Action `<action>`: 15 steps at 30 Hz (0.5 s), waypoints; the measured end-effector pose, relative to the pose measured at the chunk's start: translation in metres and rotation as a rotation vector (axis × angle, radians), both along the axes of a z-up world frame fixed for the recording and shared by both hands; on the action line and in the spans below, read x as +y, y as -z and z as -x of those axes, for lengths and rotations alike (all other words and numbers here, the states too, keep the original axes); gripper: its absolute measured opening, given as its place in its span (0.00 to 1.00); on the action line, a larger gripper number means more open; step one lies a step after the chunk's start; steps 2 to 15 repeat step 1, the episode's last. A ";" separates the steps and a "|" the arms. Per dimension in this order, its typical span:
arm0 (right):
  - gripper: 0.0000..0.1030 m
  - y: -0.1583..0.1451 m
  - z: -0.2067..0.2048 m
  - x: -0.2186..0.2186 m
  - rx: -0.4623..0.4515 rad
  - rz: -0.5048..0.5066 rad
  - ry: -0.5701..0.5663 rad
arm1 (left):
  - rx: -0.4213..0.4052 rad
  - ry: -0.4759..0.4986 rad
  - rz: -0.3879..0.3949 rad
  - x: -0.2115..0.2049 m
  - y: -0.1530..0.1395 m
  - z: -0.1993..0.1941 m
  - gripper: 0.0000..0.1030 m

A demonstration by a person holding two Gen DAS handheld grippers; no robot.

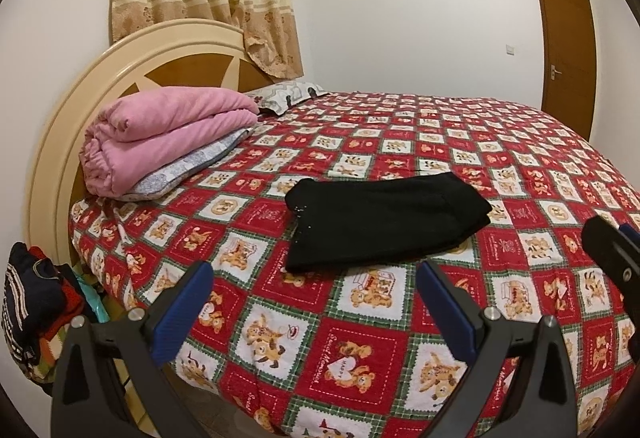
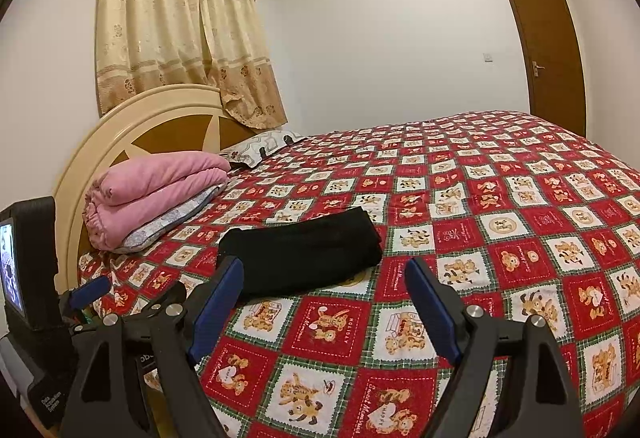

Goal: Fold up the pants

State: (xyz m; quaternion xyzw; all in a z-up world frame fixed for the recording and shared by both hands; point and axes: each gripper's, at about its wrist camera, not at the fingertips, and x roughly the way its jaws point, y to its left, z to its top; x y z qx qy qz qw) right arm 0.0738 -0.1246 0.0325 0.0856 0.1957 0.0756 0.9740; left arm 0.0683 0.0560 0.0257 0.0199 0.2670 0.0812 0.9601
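Observation:
Black pants lie folded into a compact rectangle on the red teddy-bear bedspread; they also show in the right wrist view. My left gripper is open and empty, held back from the pants above the bed's near edge. My right gripper is open and empty, also short of the pants. The right gripper's body shows at the right edge of the left wrist view. The left gripper shows at the lower left of the right wrist view.
A folded pink blanket on a grey pillow lies by the cream headboard. A patterned pillow lies further back. A heap of clothes sits beside the bed at left. A brown door is at the right.

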 end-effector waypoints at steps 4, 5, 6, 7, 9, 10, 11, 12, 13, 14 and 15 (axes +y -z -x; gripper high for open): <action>0.82 0.000 0.000 0.000 0.000 0.000 0.002 | 0.006 -0.004 0.003 0.000 0.000 -0.001 1.00; 0.82 0.000 0.000 0.000 0.000 0.000 0.002 | 0.006 -0.004 0.003 0.000 0.000 -0.001 1.00; 0.82 0.000 0.000 0.000 0.000 0.000 0.002 | 0.006 -0.004 0.003 0.000 0.000 -0.001 1.00; 0.82 0.000 0.000 0.000 0.000 0.000 0.002 | 0.006 -0.004 0.003 0.000 0.000 -0.001 1.00; 0.82 0.000 0.000 0.000 0.000 0.000 0.002 | 0.006 -0.004 0.003 0.000 0.000 -0.001 1.00; 0.82 0.000 0.000 0.000 0.000 0.000 0.002 | 0.006 -0.004 0.003 0.000 0.000 -0.001 1.00; 0.82 0.000 0.000 0.000 0.000 0.000 0.002 | 0.006 -0.004 0.003 0.000 0.000 -0.001 1.00; 0.82 0.000 0.000 0.000 0.000 0.000 0.002 | 0.006 -0.004 0.003 0.000 0.000 -0.001 1.00; 0.82 0.000 0.000 0.000 0.000 0.000 0.002 | 0.006 -0.004 0.003 0.000 0.000 -0.001 1.00; 0.82 0.000 0.000 0.000 0.000 0.000 0.002 | 0.006 -0.004 0.003 0.000 0.000 -0.001 1.00; 0.82 0.000 0.000 0.000 0.000 0.000 0.002 | 0.006 -0.004 0.003 0.000 0.000 -0.001 1.00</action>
